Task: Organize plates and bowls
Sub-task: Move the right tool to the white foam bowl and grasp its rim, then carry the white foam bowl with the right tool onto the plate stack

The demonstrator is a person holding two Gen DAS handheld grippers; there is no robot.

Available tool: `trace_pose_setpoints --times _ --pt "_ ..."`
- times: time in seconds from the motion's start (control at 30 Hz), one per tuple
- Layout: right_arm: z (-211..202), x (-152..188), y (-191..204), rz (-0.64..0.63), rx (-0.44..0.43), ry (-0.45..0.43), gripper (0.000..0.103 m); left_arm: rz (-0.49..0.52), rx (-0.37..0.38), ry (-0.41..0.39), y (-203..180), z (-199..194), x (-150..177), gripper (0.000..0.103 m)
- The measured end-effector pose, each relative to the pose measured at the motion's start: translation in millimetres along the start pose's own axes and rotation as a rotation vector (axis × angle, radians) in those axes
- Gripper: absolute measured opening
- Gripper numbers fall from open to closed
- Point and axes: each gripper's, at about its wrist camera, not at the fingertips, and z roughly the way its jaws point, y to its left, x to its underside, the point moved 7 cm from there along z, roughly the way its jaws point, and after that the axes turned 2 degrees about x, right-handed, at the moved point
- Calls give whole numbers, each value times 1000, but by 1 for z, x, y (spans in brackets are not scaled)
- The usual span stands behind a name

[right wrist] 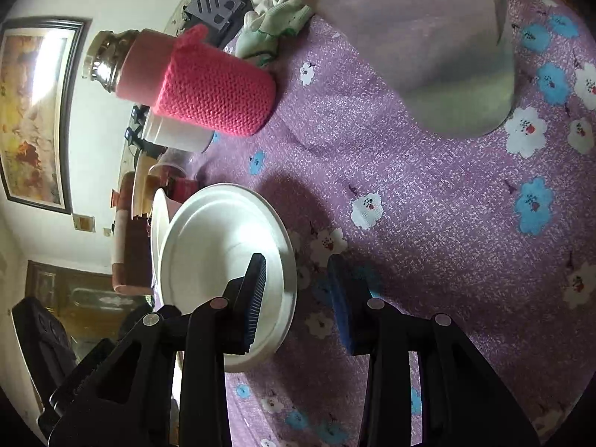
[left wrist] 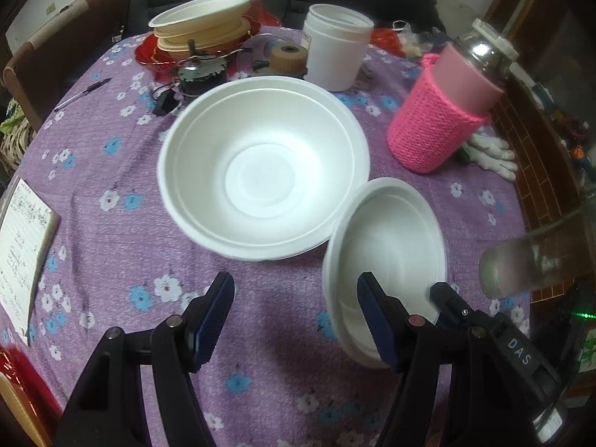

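Note:
A large white foam bowl (left wrist: 260,171) stands upright on the purple flowered cloth in the middle of the left wrist view. To its right, a smaller white bowl (left wrist: 391,231) is tipped steeply onto its side with its opening toward the large bowl. My right gripper (right wrist: 294,260) is shut on this small bowl (right wrist: 216,238), one finger inside it and the other outside the rim. One of its black fingers (left wrist: 447,298) reaches in from the lower right. My left gripper (left wrist: 296,287) hovers open in front of the large bowl with nothing between its pads.
A pink knitted bottle (left wrist: 439,119), a white jar (left wrist: 335,48), white gloves (left wrist: 491,152) and small clutter (left wrist: 197,70) crowd the far side. Cream dishes are stacked on a red tray (left wrist: 201,22). A notebook (left wrist: 22,246) and a pen (left wrist: 82,93) lie at the left. A blurred clear object (left wrist: 521,264) is at the right edge.

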Motion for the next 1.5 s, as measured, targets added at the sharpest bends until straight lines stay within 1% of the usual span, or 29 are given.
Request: trace_pose_setpoints --times 0.07,0.17,0.2,0.27,0.43,0.47,0.53,0.6,0.67,0.73,0.77,0.83,0.93,1.0,1.17,1.27,1.5 --pt "3 -3 0 1 -2 -4 34 6 -10 -9 -2 2 0 69" --pt "4 -5 -2 17 -11 -15 34 27 -8 8 -7 10 2 68" --pt "3 -4 -2 12 -12 -15 34 27 -7 10 -8 12 2 64" --pt "3 -5 -2 16 -17 -20 34 24 -3 16 -7 14 2 60" --pt "5 -3 -1 10 -25 -20 34 23 19 25 -7 16 2 43" --pt "6 -3 0 6 -24 -21 34 25 24 25 -8 16 1 36" --pt "8 -2 2 -5 -24 -24 34 32 25 30 -8 18 2 30" --pt "8 -2 3 -12 -25 -32 34 34 32 39 -9 20 3 20" --pt "9 -2 5 -29 -18 -39 34 34 33 37 -10 21 3 19" --pt "9 -3 6 -35 -13 -50 33 38 35 38 -11 22 3 12" --pt "9 -3 6 -34 -14 -49 28 38 45 44 -12 23 4 9" --pt "9 -3 7 -33 -27 -46 23 40 55 43 -13 22 5 8" --pt "8 -3 11 -55 -23 -50 14 52 63 36 -16 19 6 7" --pt "7 -2 13 -63 -13 -57 14 60 63 28 -17 17 8 7" --pt "3 0 14 -50 -40 -44 14 63 68 16 -13 9 14 7" --pt "-2 5 21 -72 -42 -50 14 65 64 6 -9 2 16 8" --pt "-18 30 42 -133 -67 -64 13 45 65 -36 15 -24 30 9"
